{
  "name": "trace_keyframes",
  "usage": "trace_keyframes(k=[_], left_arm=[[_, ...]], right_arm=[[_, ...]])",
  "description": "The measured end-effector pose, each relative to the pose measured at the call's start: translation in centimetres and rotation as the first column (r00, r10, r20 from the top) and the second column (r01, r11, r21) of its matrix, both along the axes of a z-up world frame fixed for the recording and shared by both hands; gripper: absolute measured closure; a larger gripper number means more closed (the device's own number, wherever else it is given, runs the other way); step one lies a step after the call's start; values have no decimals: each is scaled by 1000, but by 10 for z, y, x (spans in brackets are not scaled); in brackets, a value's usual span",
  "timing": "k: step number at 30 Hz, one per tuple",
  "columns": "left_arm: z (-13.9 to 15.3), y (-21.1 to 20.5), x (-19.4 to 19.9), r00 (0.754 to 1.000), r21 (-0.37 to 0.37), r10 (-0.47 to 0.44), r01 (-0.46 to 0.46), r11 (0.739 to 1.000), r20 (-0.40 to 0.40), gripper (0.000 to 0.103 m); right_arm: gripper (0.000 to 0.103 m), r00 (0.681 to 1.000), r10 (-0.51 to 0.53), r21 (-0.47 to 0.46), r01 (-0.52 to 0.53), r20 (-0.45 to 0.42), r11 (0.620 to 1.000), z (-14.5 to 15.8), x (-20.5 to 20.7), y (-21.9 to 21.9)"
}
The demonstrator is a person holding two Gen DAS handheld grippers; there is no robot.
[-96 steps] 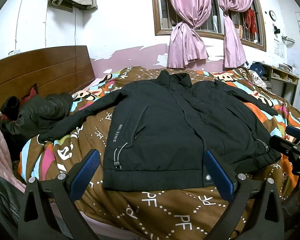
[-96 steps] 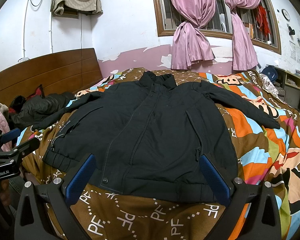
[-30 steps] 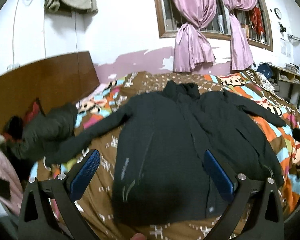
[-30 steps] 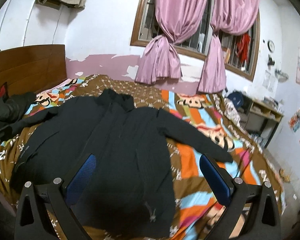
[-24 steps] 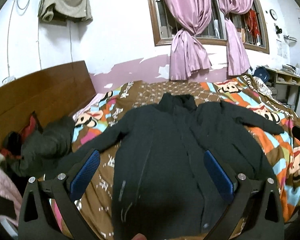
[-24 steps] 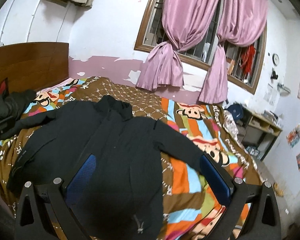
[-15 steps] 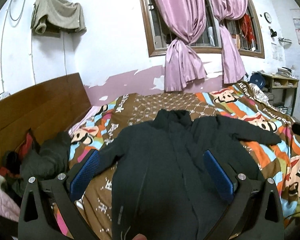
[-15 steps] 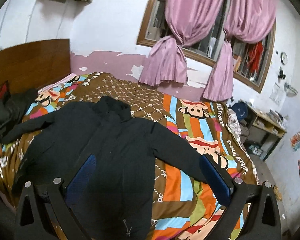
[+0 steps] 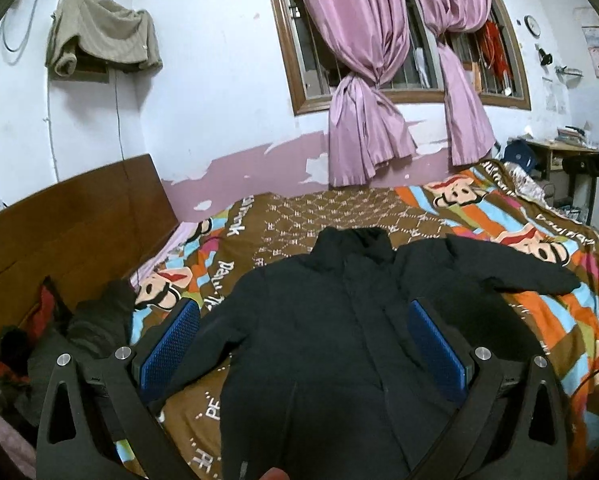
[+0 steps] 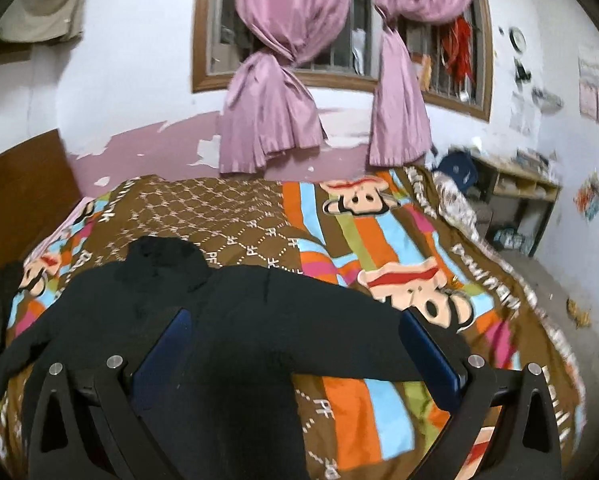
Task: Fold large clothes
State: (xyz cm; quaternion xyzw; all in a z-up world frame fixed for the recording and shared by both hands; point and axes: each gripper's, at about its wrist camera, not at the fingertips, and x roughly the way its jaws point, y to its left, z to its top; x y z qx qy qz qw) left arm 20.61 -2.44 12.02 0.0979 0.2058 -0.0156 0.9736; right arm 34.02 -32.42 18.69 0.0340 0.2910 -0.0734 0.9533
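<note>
A large black jacket (image 9: pixel 339 320) lies flat, front up, on the patterned bedspread (image 9: pixel 459 216), collar toward the window wall and sleeves spread to both sides. My left gripper (image 9: pixel 303 344) is open and empty above the jacket's left chest. In the right wrist view the jacket (image 10: pixel 239 320) fills the lower left, with its right sleeve (image 10: pixel 359 336) stretched across the striped cover. My right gripper (image 10: pixel 295 352) is open and empty above that sleeve and shoulder.
A wooden headboard (image 9: pixel 71 220) stands at the left with dark bundled clothes (image 9: pixel 79 340) beside it. Pink curtains (image 9: pixel 359 100) hang at the window behind the bed. A low shelf unit (image 10: pixel 515 196) stands by the right wall.
Both grippers have risen and moved forward over the jacket from its hem toward its chest and sleeves. The right gripper has swung toward the right sleeve. The jacket has not moved.
</note>
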Motion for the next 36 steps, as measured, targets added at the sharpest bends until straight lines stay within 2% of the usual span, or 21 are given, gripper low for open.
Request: trace_keyframes(k=[5,8,11,14,18,19,21,24,26,28,29,30,33,34,36], left_arm=[[-34,-5,56,998,-29,-49,47,998,-51,2],[-53,-18,94,991,-45,-91,87,995,-97,2],[-74,-36,134,984,-48,-119,114,992,-130,2],[-98,-61,173,966,-87,-167,153,984,-195,2],[-128,-91,212,941,-145,-230,199,969,-250,2],[-135,-96,221,934,-161,-242,205,965,-262,2],[-151,-114,240,918,-201,-271,218,955,-289,2],[-169,-137,257,896,-234,-308,240,942,-320,2],[-178,-150,262,880,-239,-327,255,937,-345,2],[-190,-167,270,860,-216,-340,274,937,-381,2],[-195,-172,273,852,-203,-340,280,938,-397,2],[-200,-175,274,846,-194,-342,285,939,-409,2],[-220,-176,282,816,-200,-345,284,938,-463,1],[-224,-172,284,808,-227,-355,278,933,-471,1],[-227,-162,290,785,-301,-381,258,918,-488,2]], right_arm=[[0,993,-117,126,114,15,985,-67,58,-32],[0,986,-158,178,164,-48,970,-108,80,-61],[0,962,-252,208,270,-106,940,-144,92,-100],[0,914,-355,266,399,-198,878,-183,93,-147],[0,820,-443,362,562,-363,744,-232,80,-208],[0,804,-451,393,586,-386,708,-243,76,-223],[0,803,-449,449,593,-393,668,-256,73,-238],[0,828,-382,565,560,-410,606,-279,77,-256],[0,846,-329,649,533,-420,543,-295,75,-261],[12,863,-321,722,504,-391,475,-304,68,-260],[33,872,-314,741,487,-376,463,-303,67,-259],[44,881,-303,750,469,-363,466,-301,67,-258],[68,879,-354,709,470,-320,525,-282,60,-254],[74,878,-375,707,465,-296,533,-274,55,-253],[79,876,-413,705,457,-249,543,-259,48,-252]])
